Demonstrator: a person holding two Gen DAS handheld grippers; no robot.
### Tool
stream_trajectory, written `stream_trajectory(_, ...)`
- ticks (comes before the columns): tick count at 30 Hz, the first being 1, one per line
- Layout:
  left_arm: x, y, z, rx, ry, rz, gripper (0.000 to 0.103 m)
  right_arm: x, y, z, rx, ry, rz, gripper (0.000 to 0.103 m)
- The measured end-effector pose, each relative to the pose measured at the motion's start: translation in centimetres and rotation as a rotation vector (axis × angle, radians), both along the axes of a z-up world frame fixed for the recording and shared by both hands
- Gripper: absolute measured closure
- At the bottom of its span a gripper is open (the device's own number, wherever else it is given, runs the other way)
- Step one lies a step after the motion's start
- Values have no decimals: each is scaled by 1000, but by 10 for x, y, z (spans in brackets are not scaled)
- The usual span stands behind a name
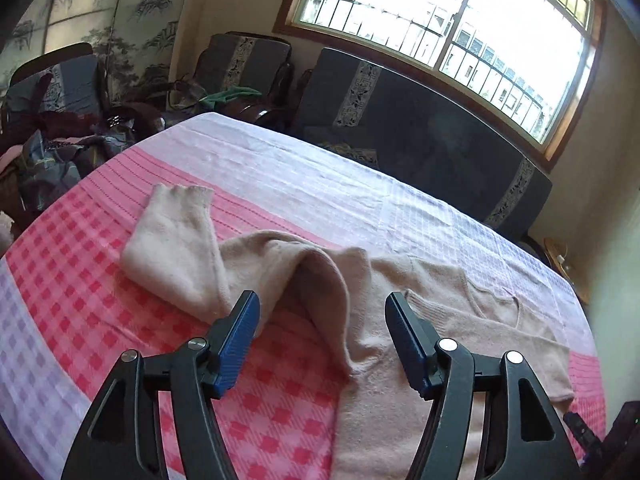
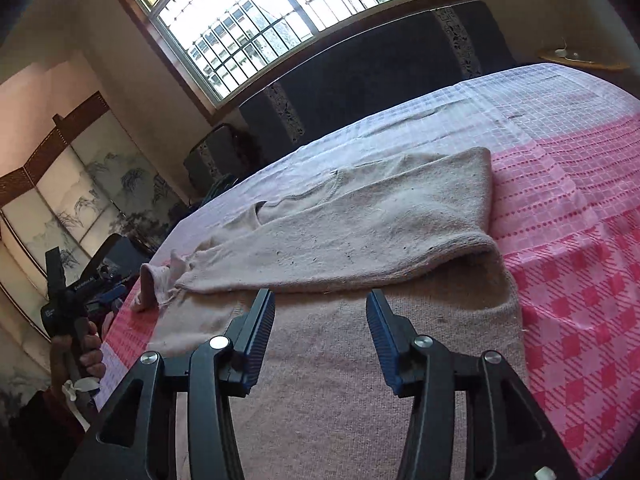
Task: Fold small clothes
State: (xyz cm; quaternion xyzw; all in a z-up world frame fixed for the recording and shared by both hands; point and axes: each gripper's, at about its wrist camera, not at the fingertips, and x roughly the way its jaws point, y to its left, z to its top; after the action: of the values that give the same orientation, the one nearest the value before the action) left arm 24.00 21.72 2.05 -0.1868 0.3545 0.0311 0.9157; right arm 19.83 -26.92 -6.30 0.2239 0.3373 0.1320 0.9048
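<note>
Left gripper [image 1: 322,312], nearest, is hovering with jaws spread and nothing between them, above the pale pink sweater [image 1: 420,320]. Right gripper [image 2: 320,312] is likewise standing with jaws spread and empty over the same sweater [image 2: 360,220]. The sweater is lying flat on the pink checked cloth [image 1: 100,280], one sleeve [image 1: 176,244] folded toward ten o'clock in the left wrist view, the other laid across the body in the right wrist view. Beyond, at twelve o'clock, a dark cushioned bench [image 1: 420,120] is sitting beneath the barred window [image 1: 460,20]. No containers are showing.
</note>
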Motion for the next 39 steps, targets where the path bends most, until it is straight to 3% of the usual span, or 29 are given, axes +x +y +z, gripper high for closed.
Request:
stream_trajectory(2, 21, 41, 0, -15, 91, 40, 37, 1, 7, -3, -21, 9, 15, 54)
stream_trajectory(6, 76, 89, -17, -92, 280, 20, 37, 1, 10, -4, -36, 11, 24, 52)
stream_trajectory(9, 115, 88, -31, 16, 382, 28, 37, 1, 9, -6, -29, 20, 8, 51)
stream_trajectory(12, 144, 93, -60, 23, 528, 95, 38, 2, 9, -7, -26, 31, -2, 50)
stream_trajectory(16, 164, 91, -79, 104, 581, 106, 38, 4, 9, -7, -22, 31, 9, 49)
stream_trajectory(18, 165, 90, -79, 140, 547, 111, 47, 5, 9, -8, -21, 37, 14, 48)
stream_trajectory(20, 163, 92, -77, 171, 513, 130, 96, 5, 10, -8, -18, 37, 17, 48)
stream_trajectory(23, 151, 105, -67, 83, 442, 181, 97, 5, 8, -8, 2, 31, 16, 45)
stream_trajectory(25, 136, 102, -38, 8, 288, 176, 97, 4, 6, -8, 17, 26, 14, 44)
stream_trajectory(27, 118, 80, 5, -13, 117, 132, 97, 3, 4, -8, 30, 17, 15, 43)
stream_trajectory(29, 107, 42, 47, -40, -15, 17, 97, 2, 3, -7, 35, 11, 14, 42)
stream_trajectory(33, 97, -73, 101, 24, -145, -251, 97, -2, 1, -5, 48, -10, -1, 42)
stream_trajectory(36, 90, -160, 102, -8, -170, -440, 97, -5, -5, -4, 78, -26, -16, 42)
stream_trajectory(39, 83, -240, 73, 27, -151, -577, 97, -8, -12, -5, 112, -37, -32, 41)
